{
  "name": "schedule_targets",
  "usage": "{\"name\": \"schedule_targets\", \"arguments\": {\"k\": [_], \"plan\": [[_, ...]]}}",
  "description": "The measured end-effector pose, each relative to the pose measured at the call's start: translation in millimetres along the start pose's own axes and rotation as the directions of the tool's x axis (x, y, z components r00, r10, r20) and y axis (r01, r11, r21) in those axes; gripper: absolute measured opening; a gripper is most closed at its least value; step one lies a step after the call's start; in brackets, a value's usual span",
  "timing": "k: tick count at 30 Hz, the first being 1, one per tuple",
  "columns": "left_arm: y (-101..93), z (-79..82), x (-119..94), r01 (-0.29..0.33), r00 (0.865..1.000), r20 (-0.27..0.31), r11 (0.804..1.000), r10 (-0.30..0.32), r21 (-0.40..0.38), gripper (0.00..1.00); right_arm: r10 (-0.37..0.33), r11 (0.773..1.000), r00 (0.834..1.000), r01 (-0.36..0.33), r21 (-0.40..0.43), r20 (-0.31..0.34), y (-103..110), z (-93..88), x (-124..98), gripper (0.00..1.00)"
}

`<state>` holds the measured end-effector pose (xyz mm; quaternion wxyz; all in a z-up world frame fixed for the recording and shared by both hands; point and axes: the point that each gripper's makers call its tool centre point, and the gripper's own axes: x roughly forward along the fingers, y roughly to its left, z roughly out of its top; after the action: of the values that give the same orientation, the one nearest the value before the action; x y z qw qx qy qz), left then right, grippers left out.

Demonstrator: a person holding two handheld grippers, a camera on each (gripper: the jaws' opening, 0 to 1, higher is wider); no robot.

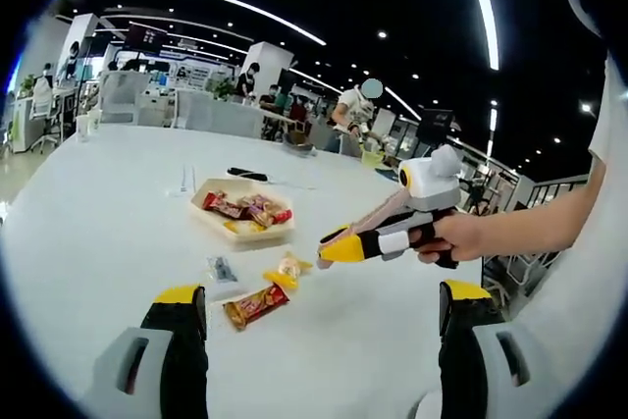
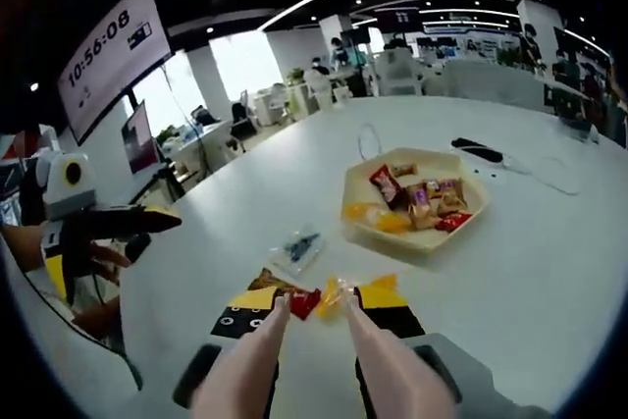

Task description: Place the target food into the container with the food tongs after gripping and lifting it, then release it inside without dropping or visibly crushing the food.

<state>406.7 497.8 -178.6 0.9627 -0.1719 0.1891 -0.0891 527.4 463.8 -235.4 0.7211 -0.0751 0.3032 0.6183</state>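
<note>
Candy (image 1: 289,266), a small yellow-wrapped piece, lies on the white tabletop (image 1: 98,233) short of the container (image 1: 243,228). Right tongs (image 1: 343,245) hover just beside it, arms nearly closed and, by appearance, empty. Left tongs (image 1: 324,316) stand wide, empty. Gripping step is pending; judged need: a gentle pinch. Wrappers look crinkly; the tray is shallow, pale, angular.

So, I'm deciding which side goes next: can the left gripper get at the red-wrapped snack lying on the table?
Probably yes. The left gripper is open, and the red-wrapped snack lies ahead of its fingers on the bare table, nothing between. The right gripper works beside it at the yellow candy.
</note>
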Motion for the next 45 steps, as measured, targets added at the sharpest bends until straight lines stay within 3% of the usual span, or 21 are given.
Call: {"name": "schedule_targets", "arguments": {"k": [11, 20, 33, 41, 45], "plan": [[9.7, -2.9, 2.6, -0.015, 1.0, -0.001, 1.0, 0.015, -0.022, 0.99, 0.029, 0.999, 0.999, -0.029, -0.028, -0.029, 3.6, -5.4, 11.9, 0.29], [17.4, -3.0, 4.7, -0.027, 1.0, -0.005, 0.999, 0.027, -0.039, 0.99, 0.065, 0.993, 0.997, -0.069, -0.099, -0.047, 13.6, -5.5, 24.4, 0.29], [31.8, -8.5, 2.4, -0.056, 0.998, -0.018, 0.996, 0.055, -0.069, 0.99, 0.106, 0.987, 0.992, -0.114, -0.117, -0.07, 14.9, -5.2, 42.6, 0.29], [38.7, -6.9, 4.4, -0.062, 0.998, -0.006, 0.995, 0.062, -0.078, 0.99, 0.139, 0.972, 0.986, -0.154, -0.179, -0.092, 22.4, -5.3, 51.6, 0.28], [41.3, -7.2, 5.0, -0.062, 0.998, -0.003, 0.994, 0.062, -0.086, 0.99, 0.176, 0.946, 0.976, -0.203, -0.254, -0.126, 35.1, -10.0, 56.8, 0.28]]}}
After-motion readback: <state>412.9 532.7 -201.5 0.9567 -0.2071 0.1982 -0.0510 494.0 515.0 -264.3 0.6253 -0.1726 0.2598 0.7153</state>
